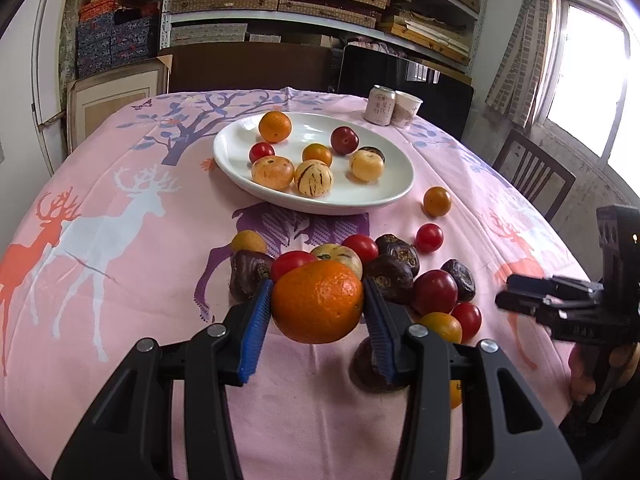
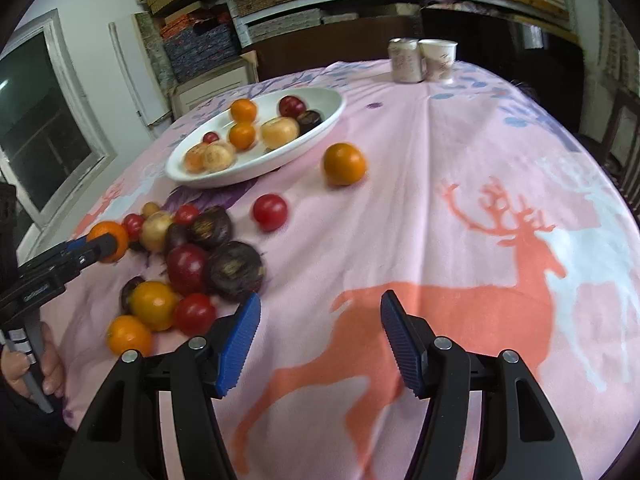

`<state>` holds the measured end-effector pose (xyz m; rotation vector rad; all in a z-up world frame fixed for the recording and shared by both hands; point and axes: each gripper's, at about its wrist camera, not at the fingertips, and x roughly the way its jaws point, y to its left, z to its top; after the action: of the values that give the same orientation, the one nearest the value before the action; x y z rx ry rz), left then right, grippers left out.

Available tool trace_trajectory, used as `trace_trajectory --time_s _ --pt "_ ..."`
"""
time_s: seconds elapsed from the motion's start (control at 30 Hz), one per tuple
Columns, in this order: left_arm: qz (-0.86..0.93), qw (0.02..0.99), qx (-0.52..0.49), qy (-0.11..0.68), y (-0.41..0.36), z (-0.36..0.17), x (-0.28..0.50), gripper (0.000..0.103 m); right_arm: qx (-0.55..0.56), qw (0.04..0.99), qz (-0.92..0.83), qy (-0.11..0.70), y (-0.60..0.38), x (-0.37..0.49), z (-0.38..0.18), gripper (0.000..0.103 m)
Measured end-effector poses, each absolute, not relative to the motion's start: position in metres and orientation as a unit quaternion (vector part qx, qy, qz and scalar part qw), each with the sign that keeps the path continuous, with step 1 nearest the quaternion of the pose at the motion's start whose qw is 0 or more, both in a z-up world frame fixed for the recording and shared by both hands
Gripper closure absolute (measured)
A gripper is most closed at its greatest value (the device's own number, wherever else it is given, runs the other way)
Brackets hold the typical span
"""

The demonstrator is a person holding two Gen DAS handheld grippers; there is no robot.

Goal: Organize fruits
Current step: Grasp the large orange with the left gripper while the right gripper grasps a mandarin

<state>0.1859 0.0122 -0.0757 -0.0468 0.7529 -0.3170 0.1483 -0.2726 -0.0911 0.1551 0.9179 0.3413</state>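
My left gripper (image 1: 318,306) is shut on an orange (image 1: 317,301) and holds it above the pile of loose fruit (image 1: 396,272) on the pink tablecloth. The same orange (image 2: 110,240) shows in the right wrist view at the far left, in the left gripper's (image 2: 105,245) fingers. A white oval plate (image 1: 384,196) farther back holds several fruits; it also shows in the right wrist view (image 2: 256,166). My right gripper (image 2: 320,328) is open and empty over bare cloth, right of the pile (image 2: 192,256). It appears at the right edge of the left wrist view (image 1: 508,294).
A single orange (image 2: 344,163) and a red tomato (image 2: 270,212) lie apart between pile and plate. A drink can (image 1: 380,105) and a paper cup (image 1: 407,109) stand at the table's far edge. Chairs and shelves of boxes stand behind the table.
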Motion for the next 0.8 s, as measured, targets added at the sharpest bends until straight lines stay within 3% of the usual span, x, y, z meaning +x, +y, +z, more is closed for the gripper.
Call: trace_trajectory --time_s 0.13,0.23,0.43,0.8 --pt "-0.156 0.916 -0.031 0.37 0.015 -0.076 0.187 0.058 0.028 0.866 0.236 0.441 -0.219 0.125 -0.082 0.04" --pt "-0.157 0.914 -0.03 0.372 0.015 -0.076 0.187 0.058 -0.009 0.86 0.265 0.436 -0.189 0.117 -0.079 0.051" --pt "-0.16 0.914 -0.032 0.372 0.015 -0.077 0.187 0.058 -0.007 0.849 0.283 0.446 -0.167 0.118 -0.078 0.057" --pt "-0.165 0.914 -0.032 0.368 0.014 -0.076 0.186 0.058 0.0 0.838 0.295 0.459 -0.144 0.123 -0.088 0.057"
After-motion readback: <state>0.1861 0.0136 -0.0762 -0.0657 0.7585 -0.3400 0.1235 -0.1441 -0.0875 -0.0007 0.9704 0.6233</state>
